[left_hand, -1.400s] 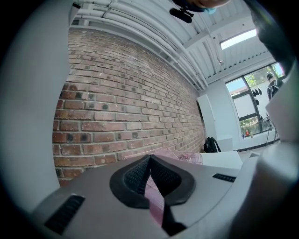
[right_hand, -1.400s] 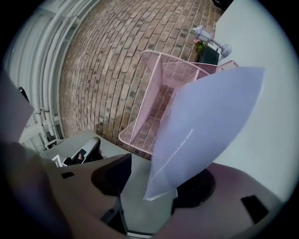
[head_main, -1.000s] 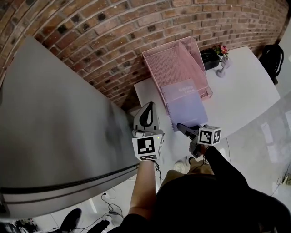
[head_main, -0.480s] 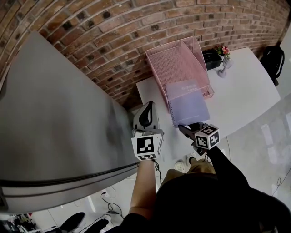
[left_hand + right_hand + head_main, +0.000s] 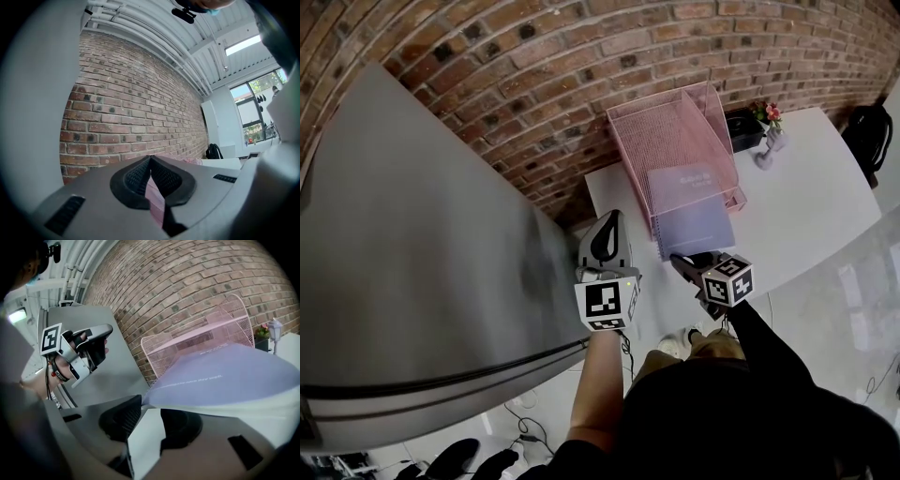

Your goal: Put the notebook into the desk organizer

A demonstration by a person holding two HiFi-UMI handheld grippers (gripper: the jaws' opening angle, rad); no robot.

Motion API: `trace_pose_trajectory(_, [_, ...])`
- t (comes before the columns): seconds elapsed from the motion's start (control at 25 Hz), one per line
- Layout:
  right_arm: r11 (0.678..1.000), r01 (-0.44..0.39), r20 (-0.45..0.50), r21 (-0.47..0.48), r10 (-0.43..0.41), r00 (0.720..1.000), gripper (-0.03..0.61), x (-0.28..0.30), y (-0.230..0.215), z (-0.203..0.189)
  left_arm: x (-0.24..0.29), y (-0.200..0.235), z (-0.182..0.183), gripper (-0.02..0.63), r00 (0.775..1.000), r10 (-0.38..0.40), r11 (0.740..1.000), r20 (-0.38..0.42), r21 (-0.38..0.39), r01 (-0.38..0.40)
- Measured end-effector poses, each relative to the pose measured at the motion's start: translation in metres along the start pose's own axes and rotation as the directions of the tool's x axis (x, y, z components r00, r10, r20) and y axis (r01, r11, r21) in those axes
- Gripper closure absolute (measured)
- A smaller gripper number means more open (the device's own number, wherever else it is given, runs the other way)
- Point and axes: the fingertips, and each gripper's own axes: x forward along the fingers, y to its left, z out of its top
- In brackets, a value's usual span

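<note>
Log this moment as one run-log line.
notebook: partly inside pink desk organizer | right gripper: closing, empty, at notebook edge | left gripper: shut, aside

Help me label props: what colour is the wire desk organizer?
Pink; the wire-mesh desk organizer shows best in the head view.

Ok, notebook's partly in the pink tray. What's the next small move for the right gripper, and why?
Probably push the notebook further into the tray. Its near end sticks out over the table, and the right gripper, jaws closing with nothing clearly between them, sits at that edge.

Lavender notebook [image 5: 691, 212], half inside pink organizer [image 5: 667, 131]
</note>
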Motion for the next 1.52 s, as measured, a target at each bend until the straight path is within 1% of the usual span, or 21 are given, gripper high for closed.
trace_pose_trajectory(0.2, [0.999, -0.01, -0.011, 0.039, 0.011, 1.0, 0.436, 0.006, -0.013, 0.006, 0.011, 0.003, -0.003, 0.6, 1.0, 0.013, 1.0, -0.008, -0.002, -0.013])
trace_pose_trajectory(0.56, [0.999, 0.026, -0.024, 0.022, -0.025, 0.999, 0.436, 0.014, -0.037, 0.019, 0.035, 0.003, -0.009, 0.6, 0.999, 0.021, 1.0, -0.025, -0.006, -0.021])
trace_pose_trajectory(0.72, [0.999, 0.031, -0.01, -0.023, -0.031, 0.999, 0.436, 0.019, -0.043, 0.028, 0.044, 0.006, -0.014, 0.6, 0.999, 0.026, 1.0, -0.036, -0.001, -0.026])
trace_pose_trajectory(0.8, [0.999, 0.044, -0.005, -0.031, -0.044, 0.999, 0.436, 0.018, -0.05, 0.031, 0.05, 0.004, -0.017, 0.6, 0.999, 0.027, 1.0, -0.044, -0.005, -0.027])
trace_pose_trajectory(1.16, [0.996, 0.078, 0.033, -0.04, -0.077, 0.996, 0.436, 0.024, -0.066, 0.048, 0.071, 0.004, -0.011, 0.6, 0.999, 0.026, 0.999, -0.046, 0.027, -0.025])
trace_pose_trajectory(1.36, [0.997, 0.075, 0.052, -0.015, -0.075, 0.996, 0.436, 0.032, -0.071, 0.052, 0.076, 0.004, -0.012, 0.6, 0.998, 0.022, 0.999, -0.056, 0.041, -0.019])
trace_pose_trajectory(1.52, [0.996, 0.084, 0.061, -0.028, -0.082, 0.995, 0.434, 0.036, -0.076, 0.058, 0.082, 0.005, -0.009, 0.6, 0.998, 0.02, 0.999, -0.058, 0.05, -0.017])
